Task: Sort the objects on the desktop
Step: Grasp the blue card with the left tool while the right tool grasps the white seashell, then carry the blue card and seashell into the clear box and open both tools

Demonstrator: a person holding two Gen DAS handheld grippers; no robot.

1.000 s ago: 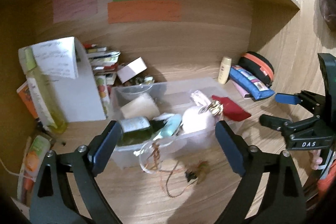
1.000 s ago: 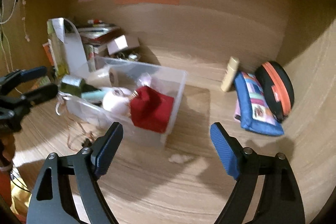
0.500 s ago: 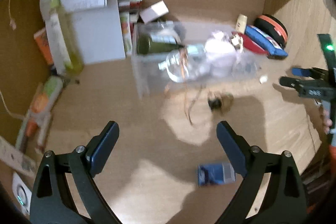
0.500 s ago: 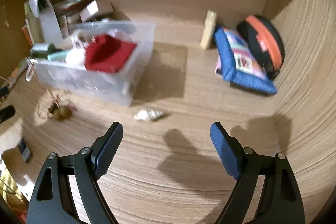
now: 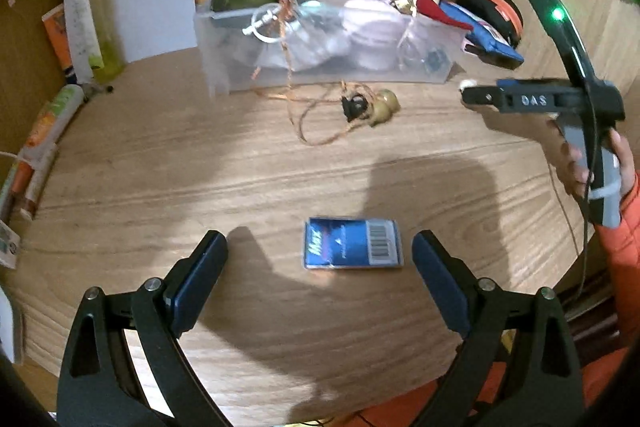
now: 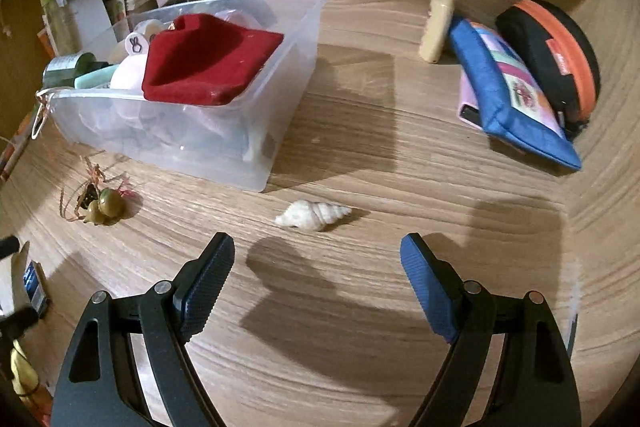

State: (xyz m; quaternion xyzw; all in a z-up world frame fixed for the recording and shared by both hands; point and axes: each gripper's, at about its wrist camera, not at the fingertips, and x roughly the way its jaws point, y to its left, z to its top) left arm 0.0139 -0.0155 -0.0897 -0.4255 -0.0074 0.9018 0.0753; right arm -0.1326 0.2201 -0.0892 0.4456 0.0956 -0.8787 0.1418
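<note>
So, the table (image 6: 400, 155) carries a clear bin (image 6: 280, 131) toward its back-left, already stuffed with a red pouch (image 6: 208, 63) and other bits; three loose things lie in front of it. Largest is the blue card (image 5: 352, 243), flat near the front edge, directly ahead of the left gripper (image 5: 320, 259) and between its spread, empty jaws, long axis running left-right across the gap. The right gripper (image 6: 316, 259) is also released and holds nothing; the white shell (image 6: 314, 215) lies just ahead of it, just off the bin's near corner, long axis left-right, tip pointing right. The small olive charm on string (image 6: 106, 205) sits left of the shell, closer to the left gripper. Likely each side takes its own nearest piece.
</note>
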